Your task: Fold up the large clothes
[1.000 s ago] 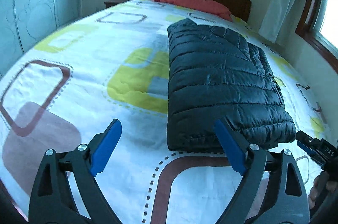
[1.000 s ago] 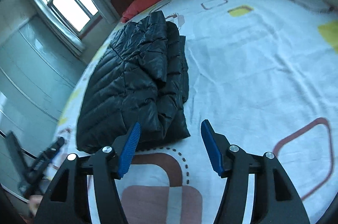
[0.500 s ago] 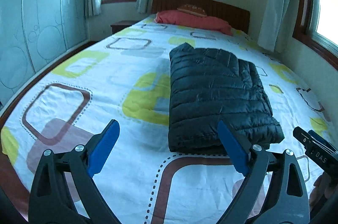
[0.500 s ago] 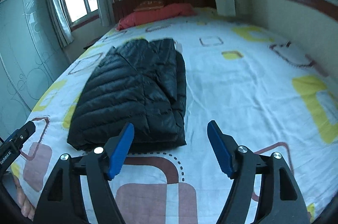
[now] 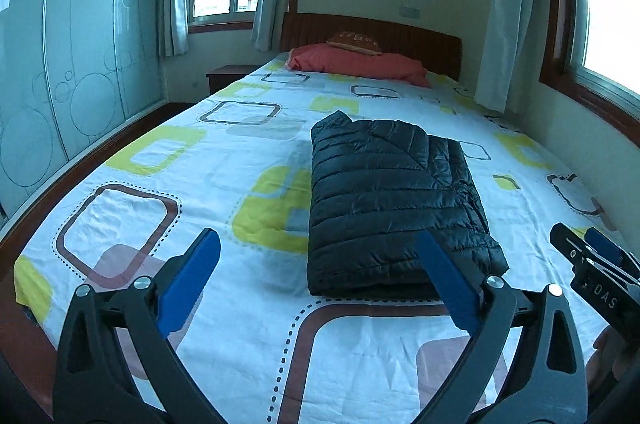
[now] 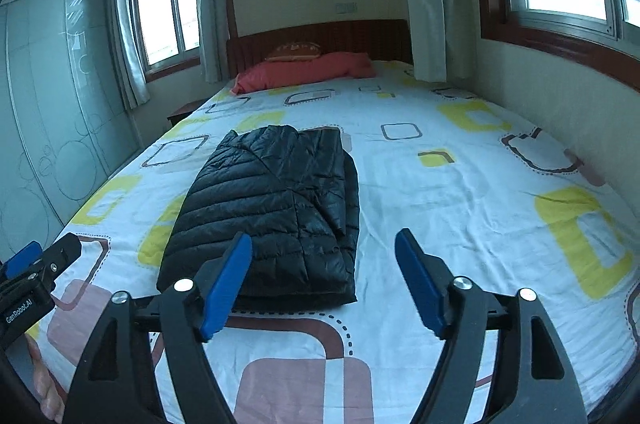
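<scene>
On the patterned white bed sheet (image 5: 224, 164): folded black quilted puffer jacket (image 5: 392, 200), long axis toward far red pillow (image 5: 360, 64); left claw (image 5: 316, 280) and right claw (image 6: 324, 276) spread, empty, near.

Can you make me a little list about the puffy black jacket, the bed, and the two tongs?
jacket: black puffer jacket, folded into a flat bundle, lying on the bedsheet
bed: white bedsheet with yellow and brown squares
pillow: red pillow at the headboard, small brown cushion on top
left tongs: open, holding nothing, not touching the jacket
right tongs: open, holding nothing, not touching the jacket
folding: looks finished
</scene>
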Motion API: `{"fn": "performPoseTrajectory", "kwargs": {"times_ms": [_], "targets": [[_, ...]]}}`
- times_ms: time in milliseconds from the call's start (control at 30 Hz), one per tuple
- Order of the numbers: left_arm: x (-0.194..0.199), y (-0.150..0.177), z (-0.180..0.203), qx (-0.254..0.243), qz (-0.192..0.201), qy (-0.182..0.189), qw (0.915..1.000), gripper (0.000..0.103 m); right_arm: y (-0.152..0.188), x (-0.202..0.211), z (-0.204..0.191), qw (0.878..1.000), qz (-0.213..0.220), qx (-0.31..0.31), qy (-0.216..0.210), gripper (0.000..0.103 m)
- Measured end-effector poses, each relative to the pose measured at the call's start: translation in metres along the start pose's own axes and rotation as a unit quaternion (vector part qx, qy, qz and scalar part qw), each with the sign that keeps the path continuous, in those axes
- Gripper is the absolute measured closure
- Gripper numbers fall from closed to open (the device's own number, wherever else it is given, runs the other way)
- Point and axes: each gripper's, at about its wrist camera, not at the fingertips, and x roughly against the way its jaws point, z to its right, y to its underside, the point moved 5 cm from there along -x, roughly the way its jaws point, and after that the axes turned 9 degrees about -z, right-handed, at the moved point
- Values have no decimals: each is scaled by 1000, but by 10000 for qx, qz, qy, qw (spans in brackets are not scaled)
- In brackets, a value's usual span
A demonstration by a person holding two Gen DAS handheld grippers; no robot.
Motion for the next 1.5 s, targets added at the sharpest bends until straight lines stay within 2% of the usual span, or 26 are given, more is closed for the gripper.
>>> {"fn": "performPoseTrajectory", "kwargs": {"times_ms": [1133,1233,1500], "targets": [[5,6,-3,76,36,-27,10000,4,8,-3,-7,9999,-89,107,-25,28],[5,7,-3,82,36,-34,10000,4,9,-3,-7,9999,-62,111,-34,21],[3,9,-4,111,31,-40,9999,4,10,-5,-9,9997,-79,210,-24,21]]}}
